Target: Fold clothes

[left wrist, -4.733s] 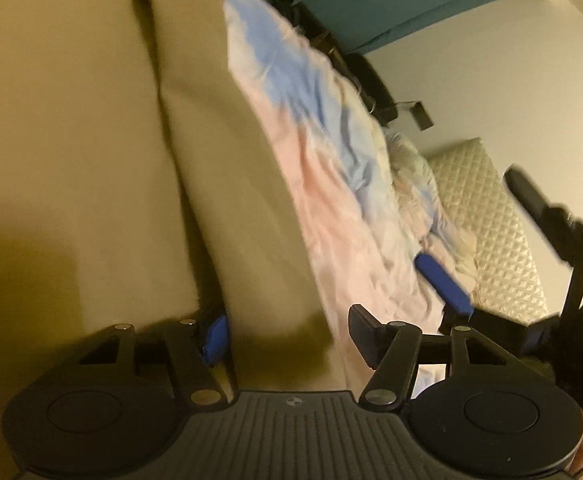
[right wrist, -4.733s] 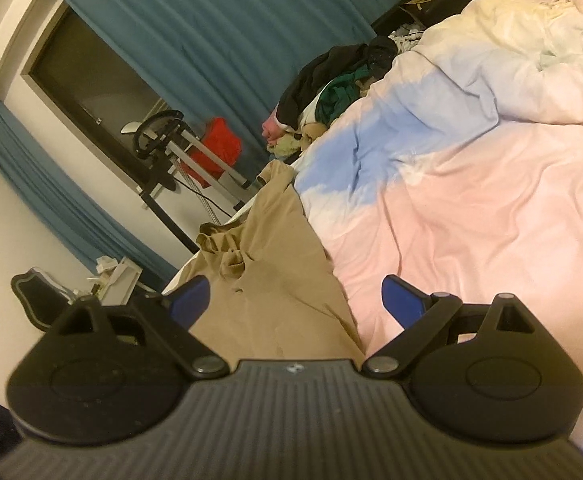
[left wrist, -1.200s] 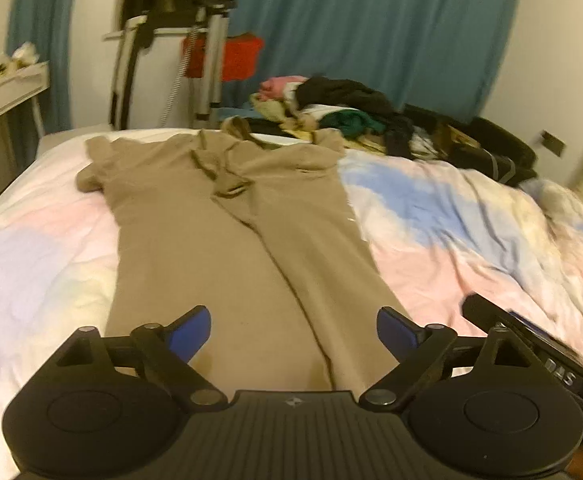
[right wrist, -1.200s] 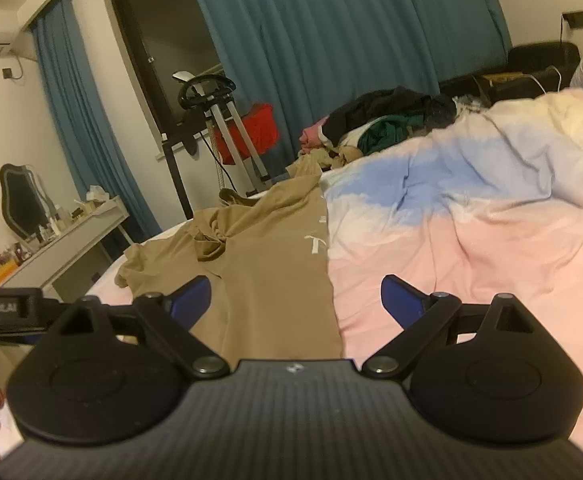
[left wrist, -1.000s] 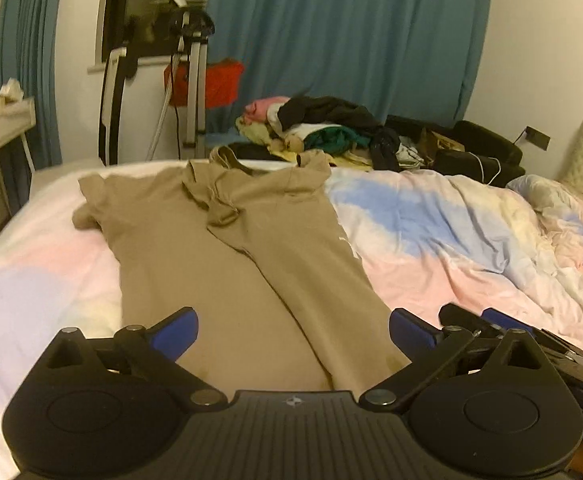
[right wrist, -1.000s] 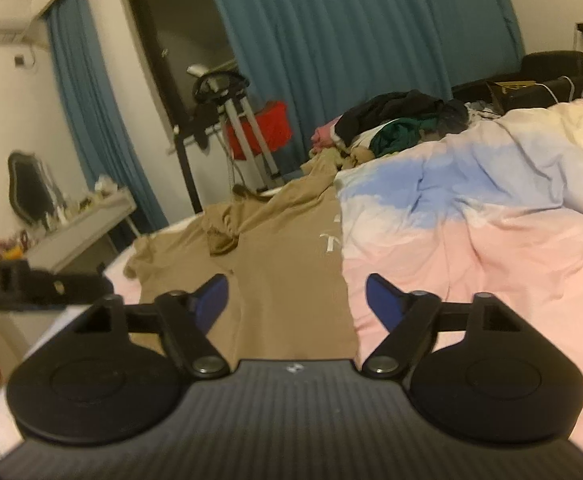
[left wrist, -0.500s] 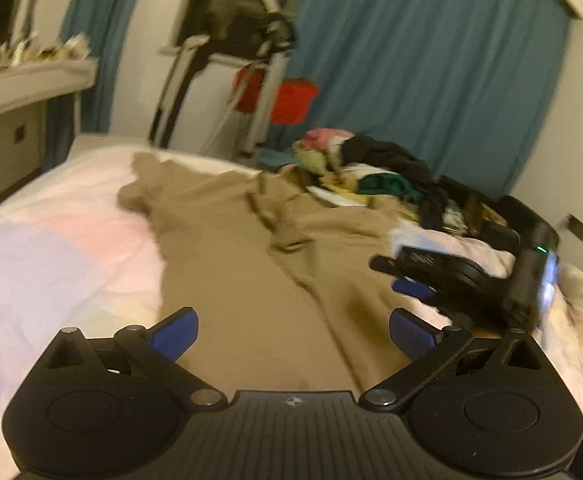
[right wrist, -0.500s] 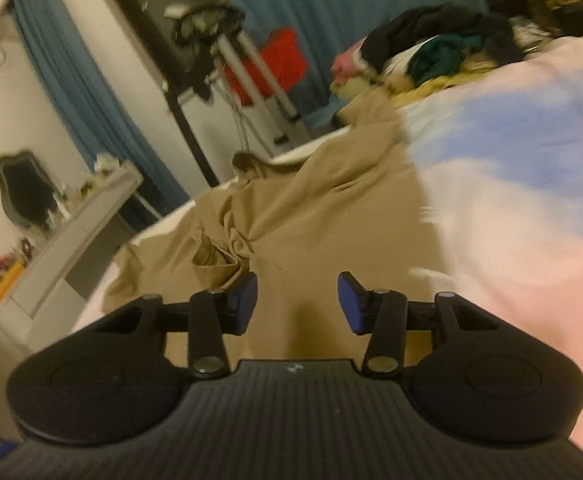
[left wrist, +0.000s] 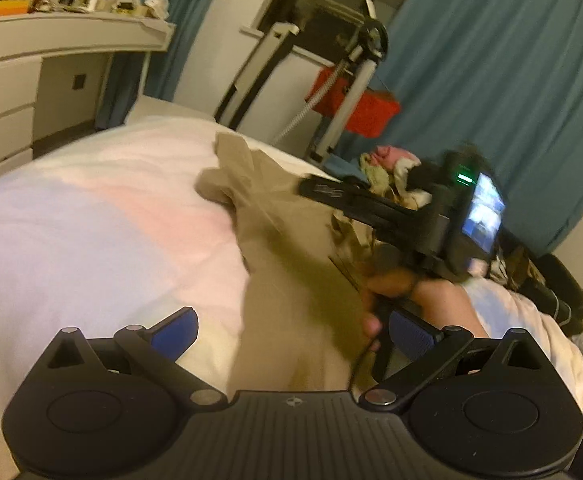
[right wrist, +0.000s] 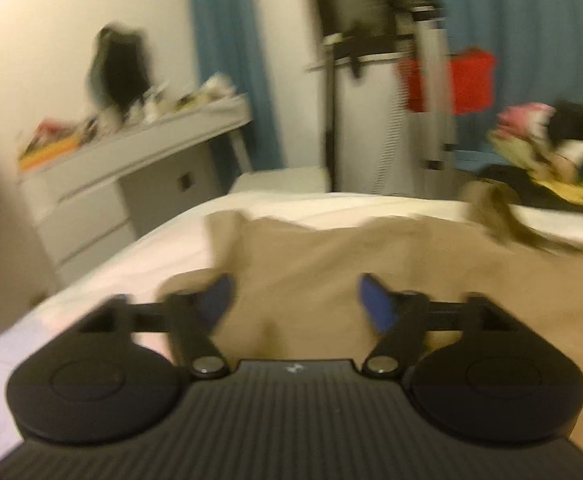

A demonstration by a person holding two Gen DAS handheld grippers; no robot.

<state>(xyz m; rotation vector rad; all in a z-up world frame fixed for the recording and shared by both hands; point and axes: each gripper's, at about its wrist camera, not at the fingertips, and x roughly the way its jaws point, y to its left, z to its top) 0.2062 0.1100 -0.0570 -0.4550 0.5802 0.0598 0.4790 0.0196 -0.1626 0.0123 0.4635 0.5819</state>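
A tan garment [left wrist: 287, 264] lies spread along the bed, reaching toward its far end. My left gripper [left wrist: 291, 332] is open low over the garment's near part, with nothing between its blue pads. In the left wrist view the other gripper's body [left wrist: 419, 216], held by a hand [left wrist: 415, 300], hangs over the garment's bunched middle. In the blurred right wrist view my right gripper [right wrist: 297, 300] is open just above the tan garment [right wrist: 351, 252], near its far edge, empty.
The bed wears a pastel pink, white and blue duvet [left wrist: 91, 240]. A white dresser [left wrist: 31, 80] stands to the left. An exercise machine [left wrist: 351, 80] with a red part and teal curtains [left wrist: 491, 60] are behind. A heap of clothes [right wrist: 551, 152] sits at the far right.
Both views have swung left toward the dresser. The right gripper moved forward over the garment's far part and widened from half a second ago. The left gripper stays open.
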